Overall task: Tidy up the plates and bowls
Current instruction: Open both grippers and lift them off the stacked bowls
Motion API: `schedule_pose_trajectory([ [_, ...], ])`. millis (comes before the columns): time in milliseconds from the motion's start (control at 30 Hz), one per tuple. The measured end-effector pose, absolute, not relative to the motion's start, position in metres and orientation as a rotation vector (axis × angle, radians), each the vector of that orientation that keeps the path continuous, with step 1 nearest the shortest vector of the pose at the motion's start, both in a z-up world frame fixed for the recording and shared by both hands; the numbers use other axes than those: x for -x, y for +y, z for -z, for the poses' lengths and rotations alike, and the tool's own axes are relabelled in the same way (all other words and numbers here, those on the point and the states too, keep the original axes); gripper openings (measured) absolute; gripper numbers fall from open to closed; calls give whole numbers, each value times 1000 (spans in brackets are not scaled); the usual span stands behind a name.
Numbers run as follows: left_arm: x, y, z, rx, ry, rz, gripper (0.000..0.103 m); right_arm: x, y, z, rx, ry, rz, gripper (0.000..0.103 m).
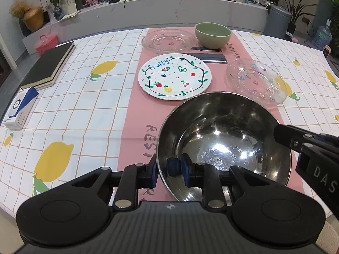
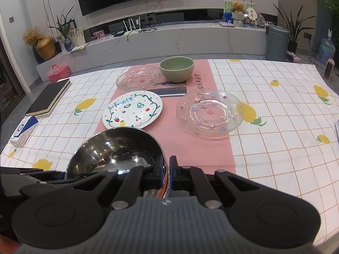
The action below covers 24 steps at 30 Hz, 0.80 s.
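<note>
A shiny steel bowl (image 1: 222,139) (image 2: 116,150) sits nearest to me over the pink runner (image 1: 131,110). My left gripper (image 1: 168,167) is shut on its near-left rim, one finger outside the wall and one inside. My right gripper (image 2: 167,169) is shut on the bowl's right rim, and its black tip (image 1: 279,131) shows there in the left wrist view. Behind the bowl lie a white fruit-painted plate (image 1: 174,77) (image 2: 132,110), a clear glass plate (image 1: 255,80) (image 2: 209,112) to its right, a second glass plate (image 1: 168,40) (image 2: 138,77) and a green bowl (image 1: 212,35) (image 2: 176,68) at the far edge.
A black book (image 1: 48,65) (image 2: 49,97) and a blue and white box (image 1: 21,108) (image 2: 23,133) lie at the table's left side. The lemon-print cloth (image 2: 275,148) spreads bare to the right. A low grey cabinet (image 2: 169,40) runs behind the table.
</note>
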<state>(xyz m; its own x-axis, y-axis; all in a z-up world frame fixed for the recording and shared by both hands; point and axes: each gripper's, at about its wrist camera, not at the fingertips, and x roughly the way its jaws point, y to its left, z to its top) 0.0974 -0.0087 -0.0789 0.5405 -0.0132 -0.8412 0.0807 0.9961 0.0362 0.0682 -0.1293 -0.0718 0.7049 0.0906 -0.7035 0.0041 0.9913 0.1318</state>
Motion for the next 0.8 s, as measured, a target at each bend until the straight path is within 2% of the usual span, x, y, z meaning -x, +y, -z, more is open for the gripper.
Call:
schedule_pose_trajectory([
  [167, -92, -13, 66, -113, 939, 10, 30, -63, -132, 62, -167, 749, -48, 9],
  [333, -83, -15, 40, -113, 864, 10, 50, -57, -138, 44, -213, 710, -43, 10],
  [467, -76, -14, 21, -91, 818, 12, 57, -48, -139, 29, -237, 664, -34, 27],
  [533, -71, -14, 11, -91, 781, 12, 66, -45, -140, 22, -244, 647, -32, 27],
  [600, -68, -15, 5, -102, 748, 10, 71, -40, -140, 15, -259, 632, -34, 33],
  [733, -63, -15, -8, -112, 692, 6, 74, -34, -142, 3, -265, 598, -26, 35],
  [800, -62, -13, -12, -96, 685, 13, 77, -32, -145, -2, -273, 580, -17, 45],
])
